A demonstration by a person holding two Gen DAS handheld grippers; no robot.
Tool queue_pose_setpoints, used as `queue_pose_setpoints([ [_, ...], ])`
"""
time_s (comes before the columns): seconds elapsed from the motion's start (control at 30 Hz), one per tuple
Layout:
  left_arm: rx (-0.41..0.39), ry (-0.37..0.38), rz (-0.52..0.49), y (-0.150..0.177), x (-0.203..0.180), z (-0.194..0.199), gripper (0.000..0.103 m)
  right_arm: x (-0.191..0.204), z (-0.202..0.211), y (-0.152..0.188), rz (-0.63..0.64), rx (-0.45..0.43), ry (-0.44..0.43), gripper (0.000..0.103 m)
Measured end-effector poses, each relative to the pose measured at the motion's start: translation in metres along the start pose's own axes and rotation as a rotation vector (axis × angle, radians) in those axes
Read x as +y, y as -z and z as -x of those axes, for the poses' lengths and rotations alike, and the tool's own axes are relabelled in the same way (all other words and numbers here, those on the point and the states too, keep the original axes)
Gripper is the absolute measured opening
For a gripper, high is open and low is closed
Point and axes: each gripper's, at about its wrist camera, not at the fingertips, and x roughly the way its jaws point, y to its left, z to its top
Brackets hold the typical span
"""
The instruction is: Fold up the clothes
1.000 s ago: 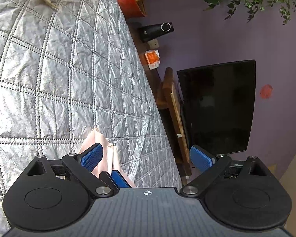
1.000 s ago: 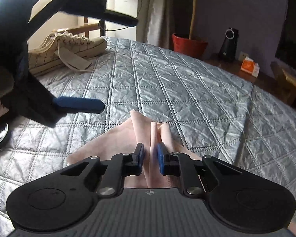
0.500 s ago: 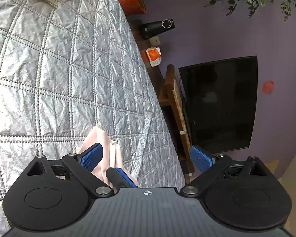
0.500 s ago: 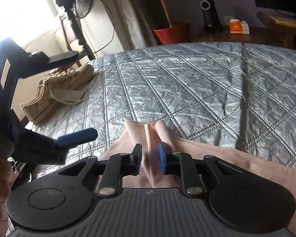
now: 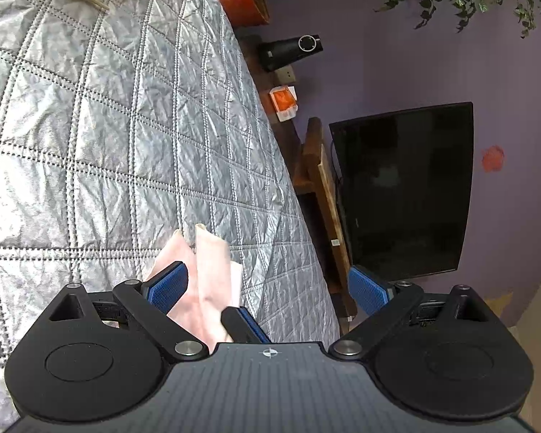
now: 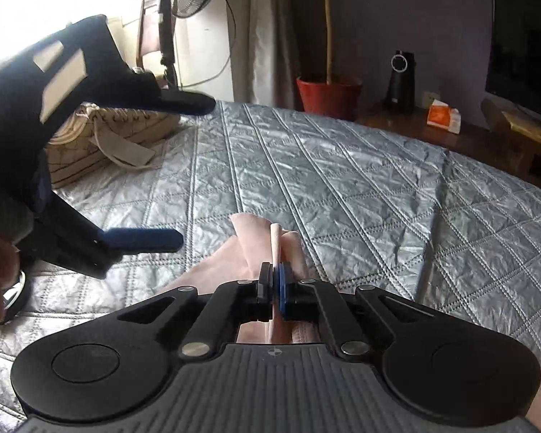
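Though the left gripper (image 5: 267, 285) hangs spread wide with nothing between its pads, the pink garment (image 5: 205, 281) bunches up at about seven o'clock of its view, on the quilted silver bedspread (image 5: 108, 126). From the right wrist, the right gripper (image 6: 273, 285) is pressed together on an upright pleat of the garment (image 6: 250, 238) at six o'clock (light, limp, likely to sag), so I'd take a second hold along the hem.

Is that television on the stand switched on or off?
Apparently off: the television screen is uniformly dark with only faint reflections; a standby light is not visible, so standby cannot be ruled out.
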Motion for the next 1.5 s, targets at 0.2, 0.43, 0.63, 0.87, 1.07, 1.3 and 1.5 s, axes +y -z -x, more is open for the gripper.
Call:
queue_pose_setpoints([
  [0.2, -0.009, -0.005, 0.003, -0.002, 0.001, 0.003, 0.097, -0.004, 0.012, -0.005, -0.043, -0.037, -0.047, 0.004],
  [0.43, -0.011, 0.001, 0.003, -0.002, 0.0, 0.004, 0.097, 0.02, 0.011, -0.001, 0.133, -0.015, 0.003, 0.004],
  [0.63, -0.012, 0.017, 0.028, -0.003, 0.002, 0.003, 0.098, 0.036, -0.003, 0.009, 0.238, 0.063, 0.012, 0.006],
  [0.87, 0.01, 0.008, 0.036, -0.001, 0.003, -0.006, 0.098, 0.02, -0.008, 0.005, 0.13, 0.074, -0.011, 0.011],
  [1.07, 0.017, 0.011, 0.042, 0.0, 0.004, -0.007, 0.098, 0.013, -0.009, 0.002, 0.051, 0.053, -0.023, 0.025],
  [1.3, 0.03, 0.016, 0.033, 0.002, 0.001, -0.01, 0.098, -0.003, -0.011, 0.002, -0.064, 0.056, -0.052, 0.024],
  [1.5, 0.034, 0.016, 0.032, 0.003, 0.002, -0.009, 0.098, -0.012, -0.013, 0.006, -0.155, 0.071, -0.082, 0.024],
])
